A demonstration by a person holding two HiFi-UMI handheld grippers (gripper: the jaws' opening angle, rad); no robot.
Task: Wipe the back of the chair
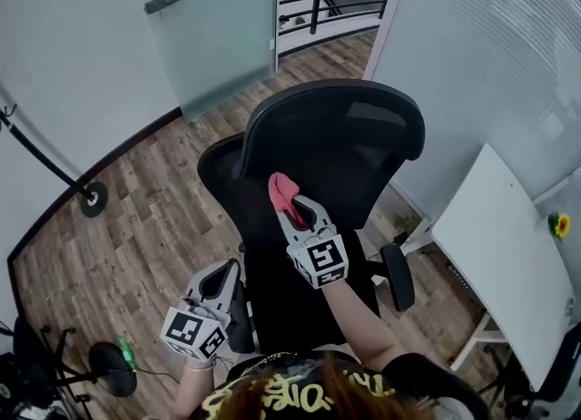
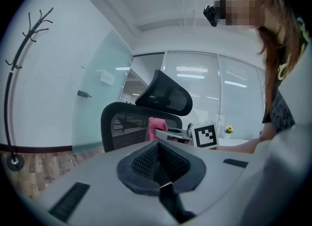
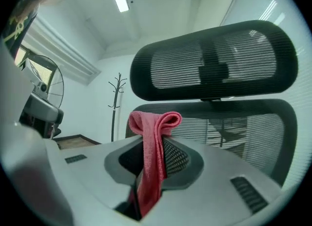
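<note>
**Chair** [image 1: 300, 300]: black office chair, upright. The mesh backrest [image 3: 243, 132] is curved, with horizontal ribbing and a support frame showing through the weave. A separate mesh headrest [image 3: 214, 66], wide and rounded, stands above it on a central bracket. The seat is dark, with a padded armrest [image 1: 399, 278] at one side.

**Cloth** [image 3: 152, 142]: pink-red and finely textured. It is folded into a narrow strip and pinched between the jaws of the right gripper [image 1: 295, 212]. Its top is doubled over in a soft loop above the jaws. It is held before the backrest's upper rim, just under the headrest. Contact with the mesh cannot be told.
</note>
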